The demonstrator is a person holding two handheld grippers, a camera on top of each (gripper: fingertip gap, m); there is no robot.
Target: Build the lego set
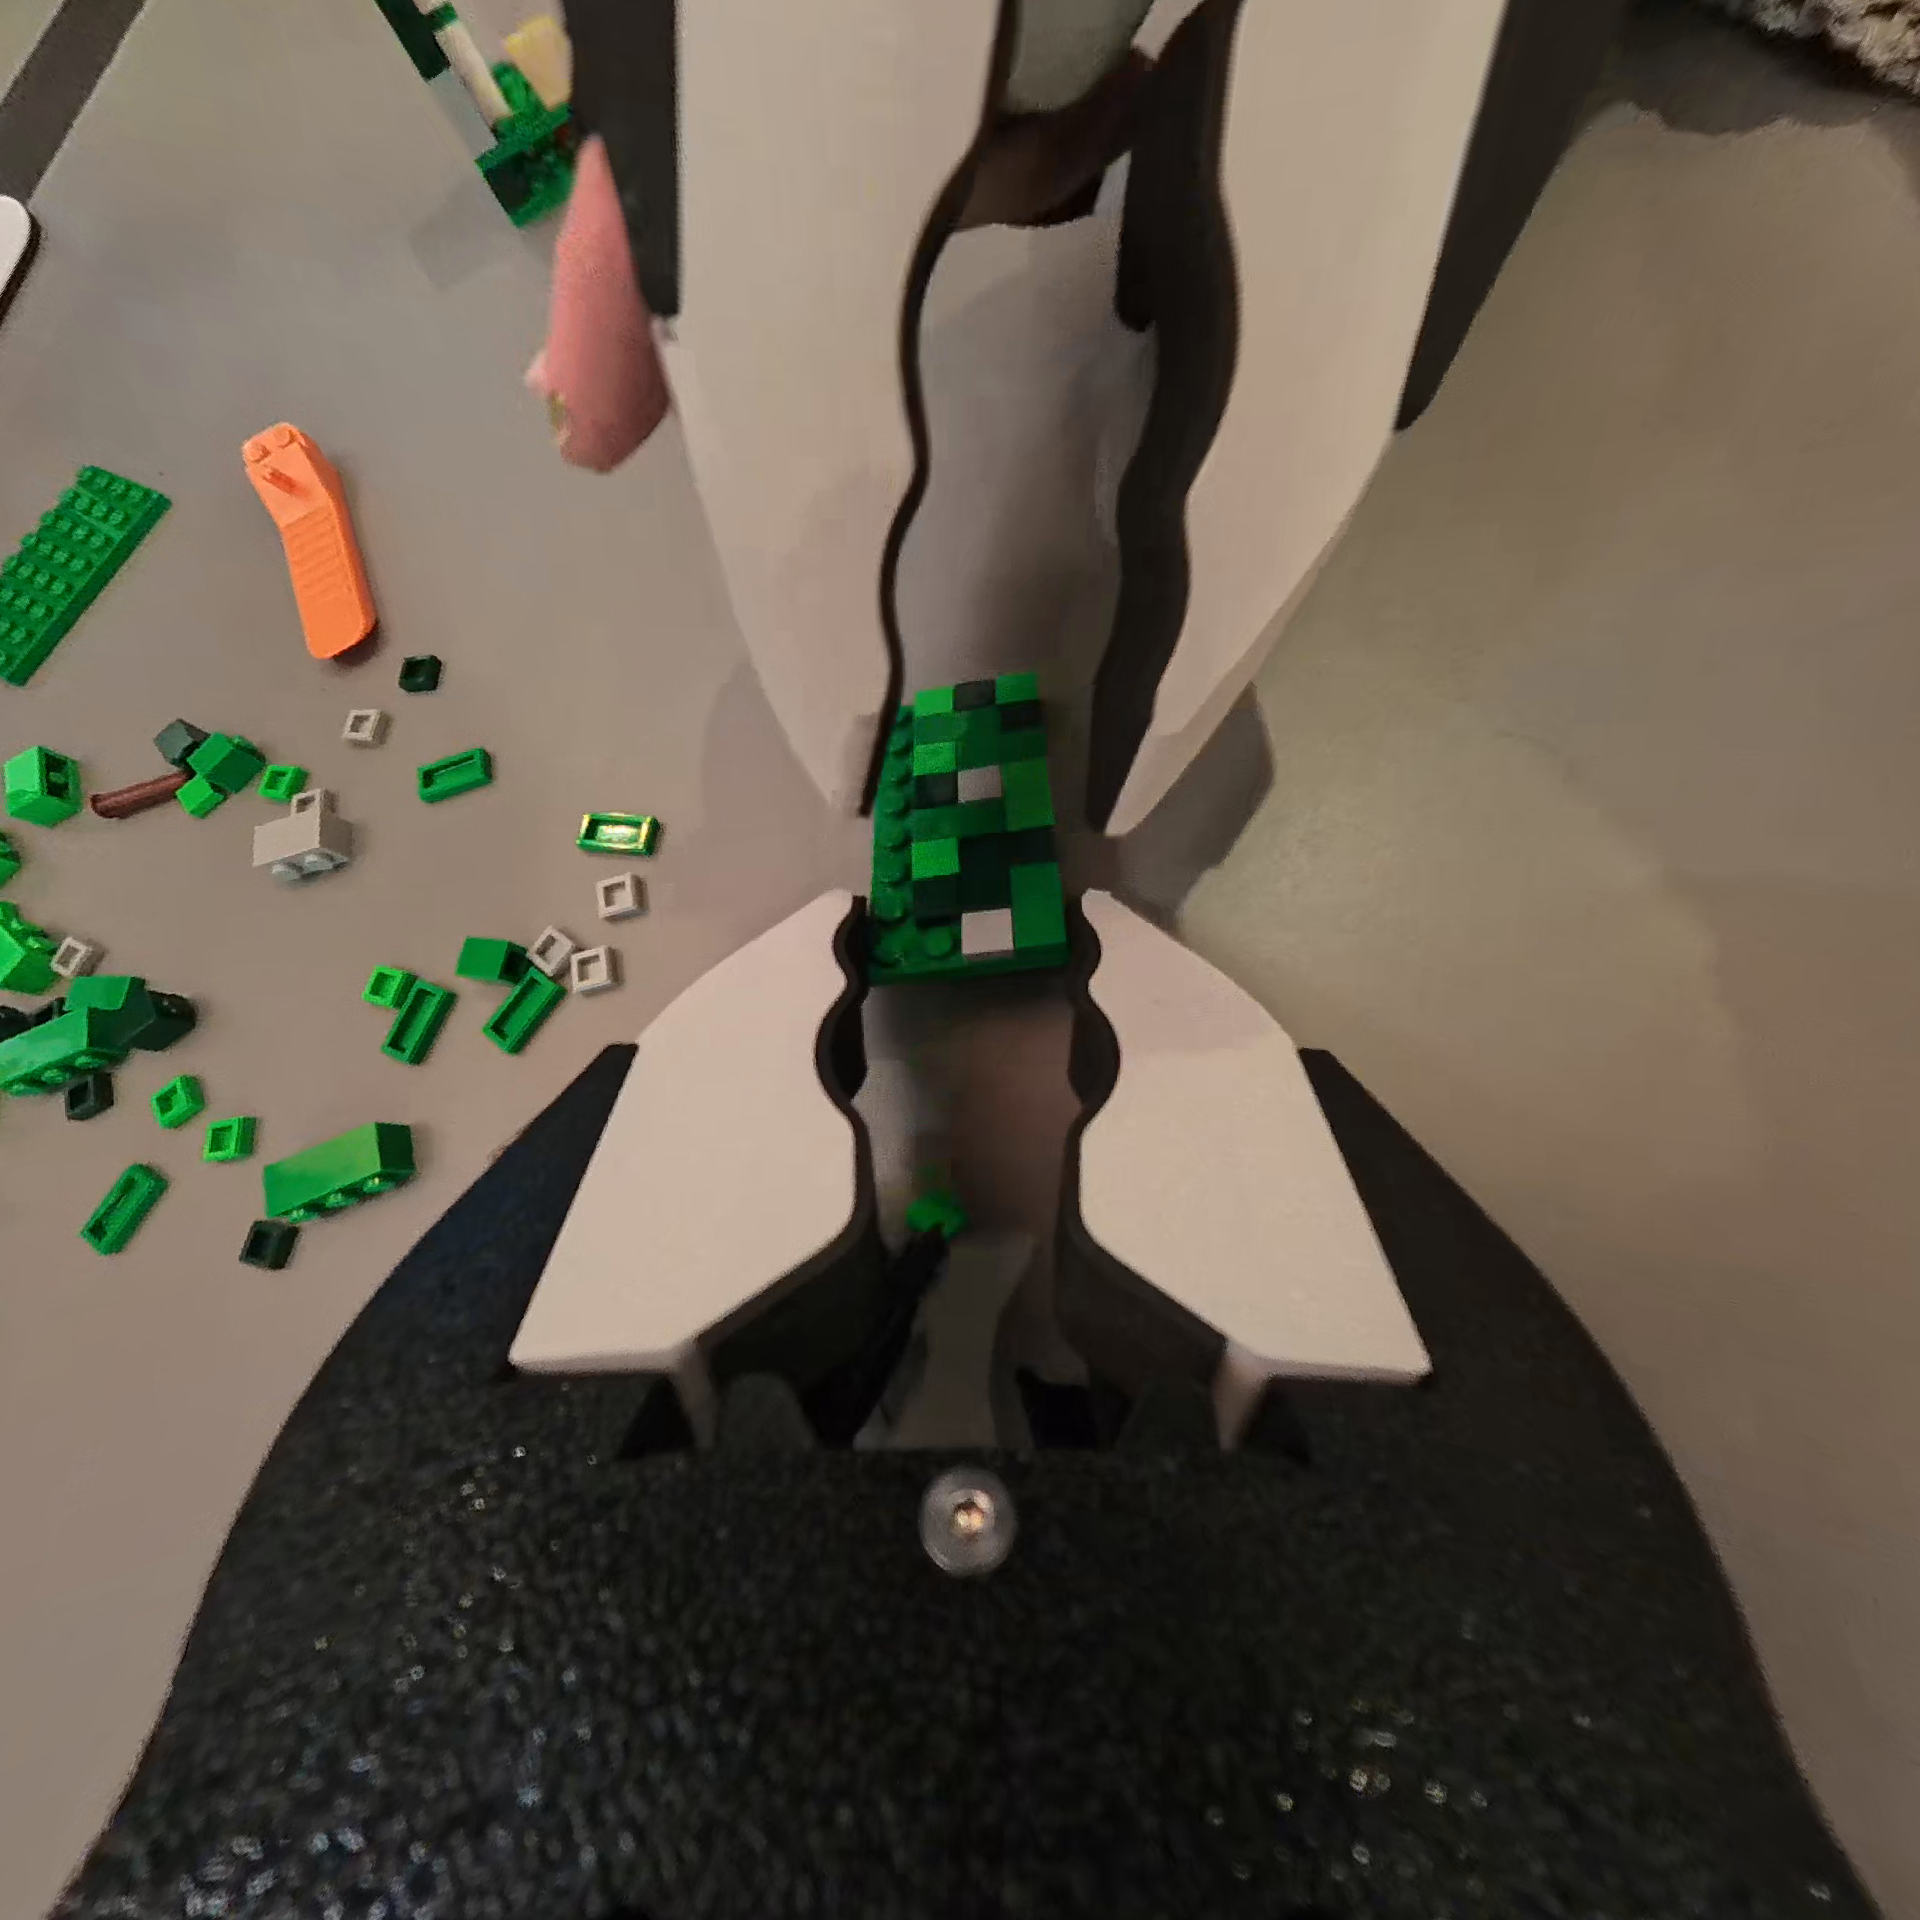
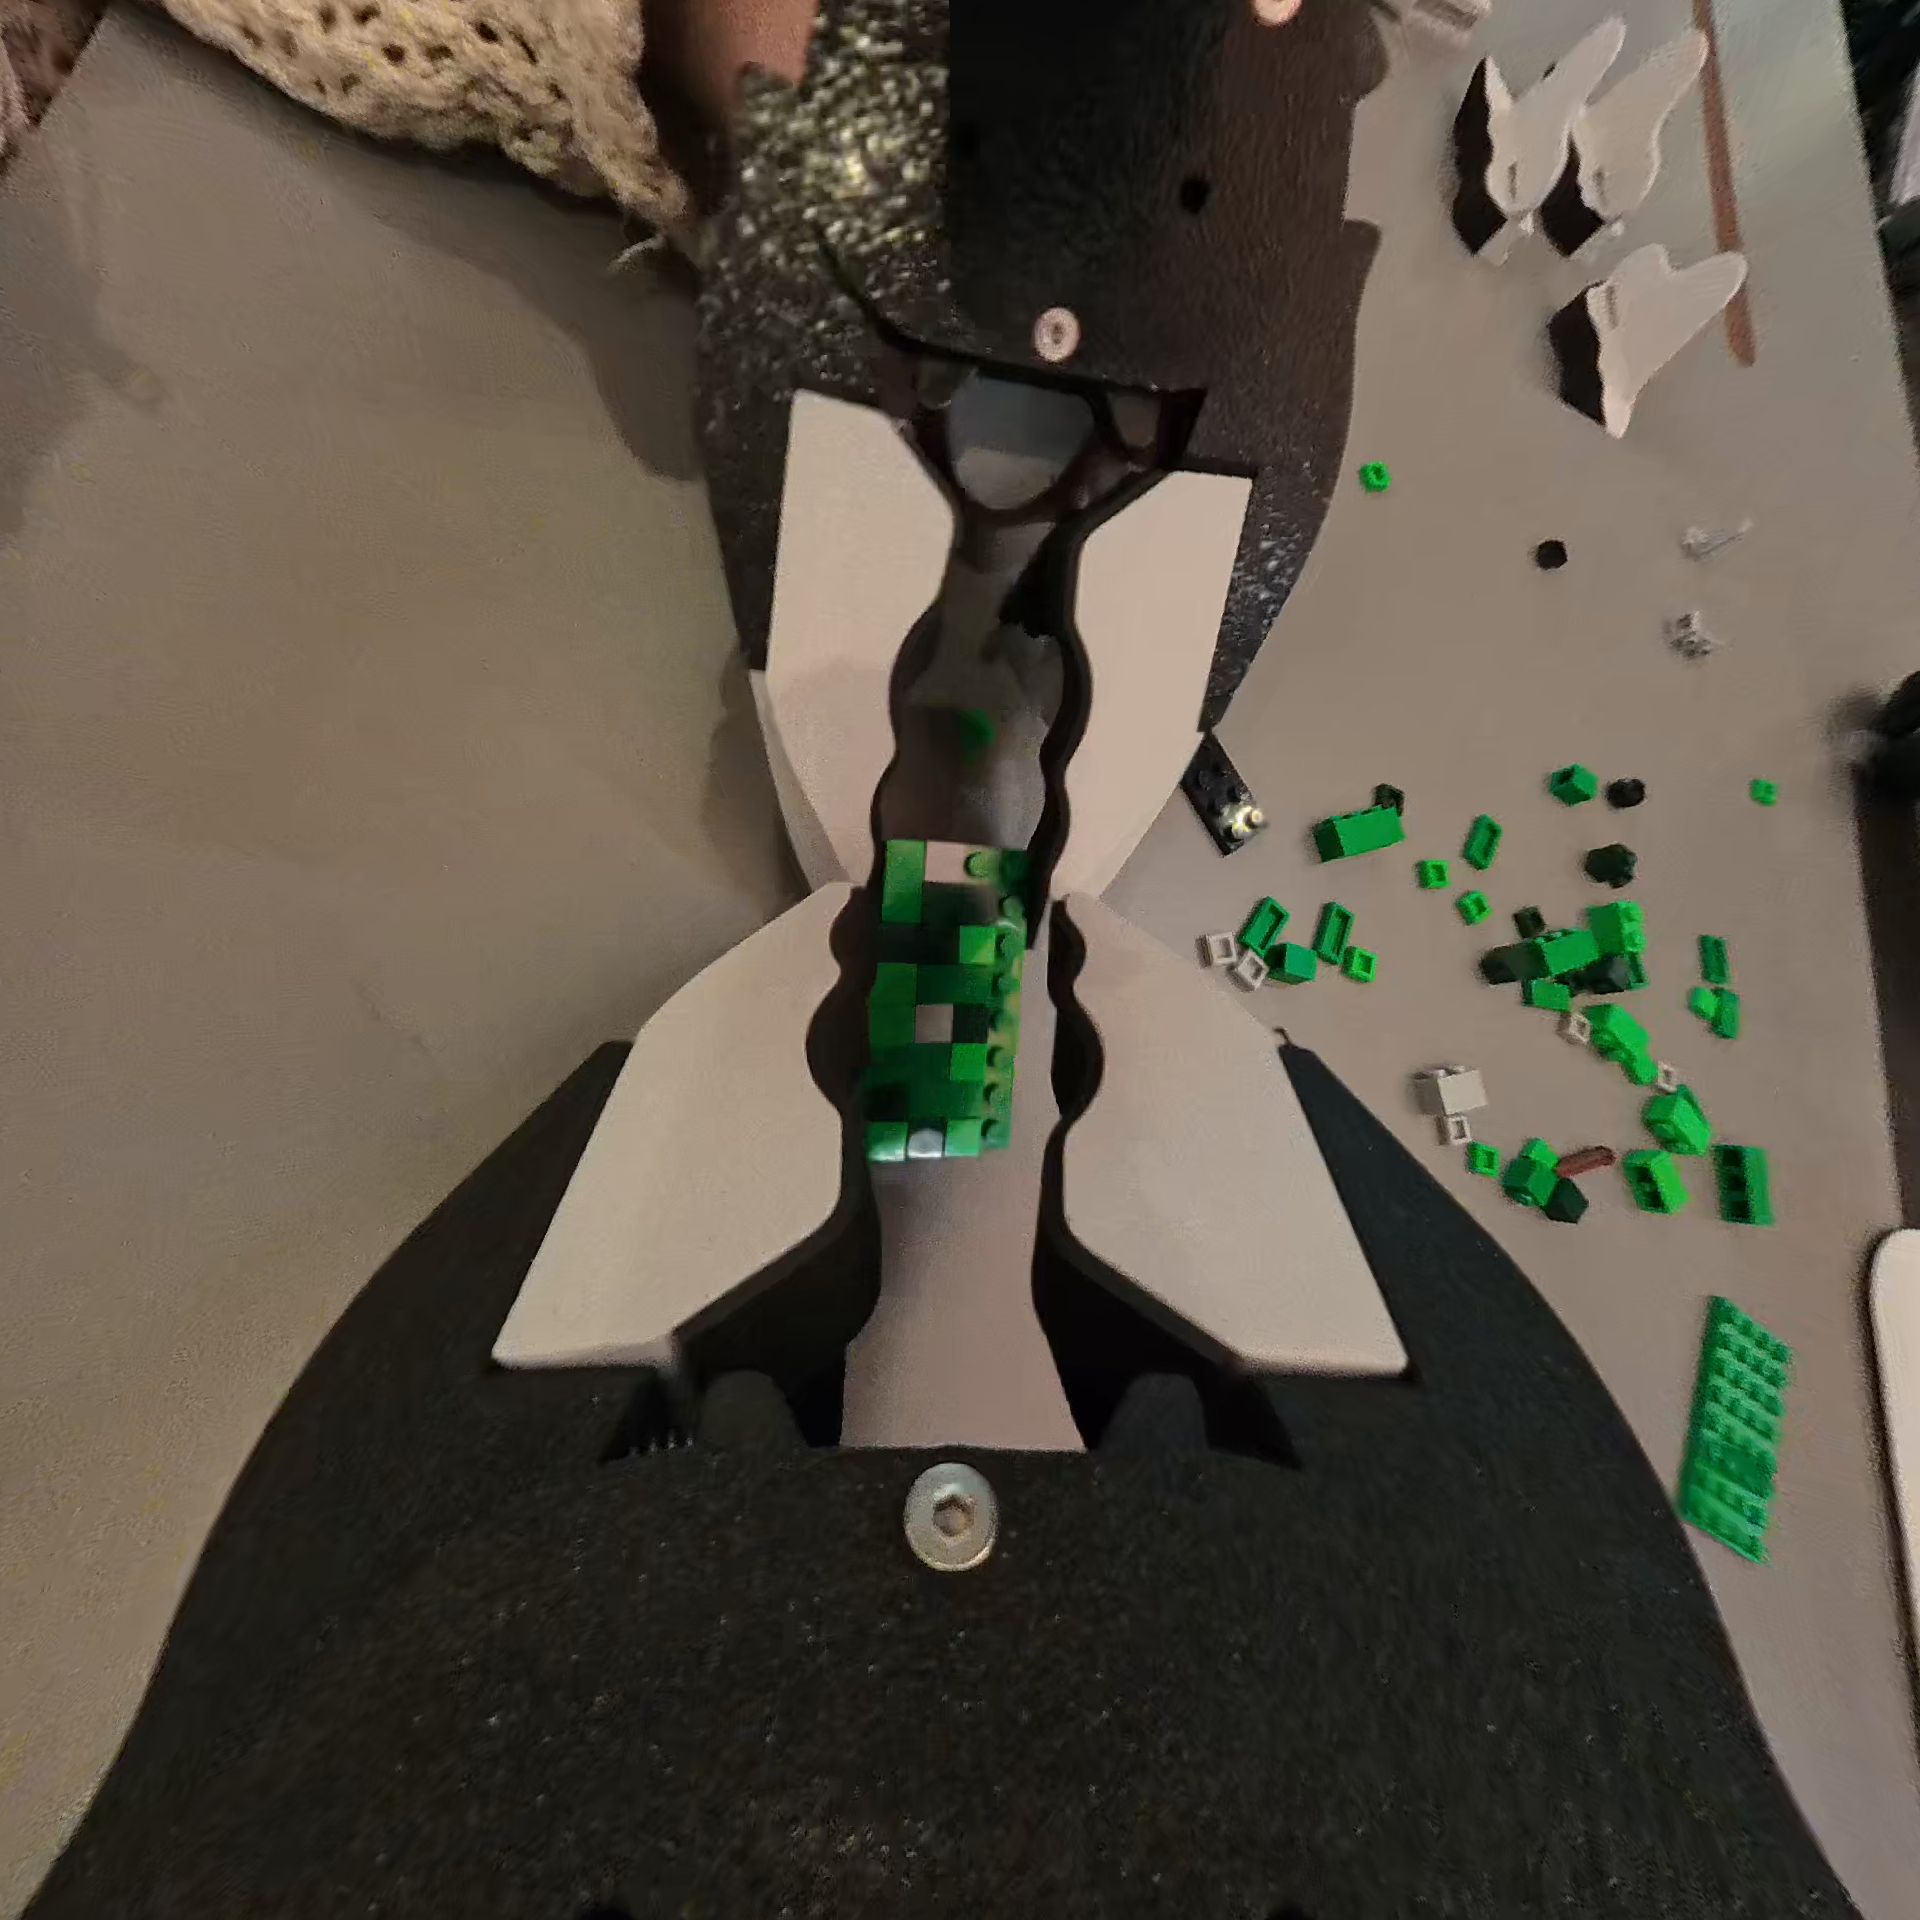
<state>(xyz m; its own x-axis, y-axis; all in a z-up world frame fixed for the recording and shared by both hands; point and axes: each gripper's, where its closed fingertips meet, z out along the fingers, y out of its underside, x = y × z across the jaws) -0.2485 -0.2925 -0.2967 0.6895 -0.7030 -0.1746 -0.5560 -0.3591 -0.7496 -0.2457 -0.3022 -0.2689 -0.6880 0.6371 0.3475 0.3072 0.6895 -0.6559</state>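
Currently mid-build. A green mosaic plate (image 1: 971,831), tiled in light green, dark green and a few grey squares, lies between my two grippers on the grey table (image 1: 1558,727). One long edge of studs is bare, so I judge the tiling unfinished. A taller green sub-assembly (image 1: 520,135) stands far off at the table's back. Many loose green and grey pieces (image 1: 436,997) lie scattered to one side, with a bare green base plate (image 1: 73,571) and an orange brick separator (image 1: 317,561), so much of the set is left to do.

Pose: the grippers face each other tip to tip over the plate. My left gripper (image 1: 971,925) meets the plate's near end, jaws narrow, about the plate's width; I cannot tell whether they actually clamp it. My right gripper (image 2: 940,1029) straddles most of the plate's length, and the right wrist view shows a gap between the right finger and the plate, so it looks part open, not gripping. Both point slightly downward at the table, low over it.
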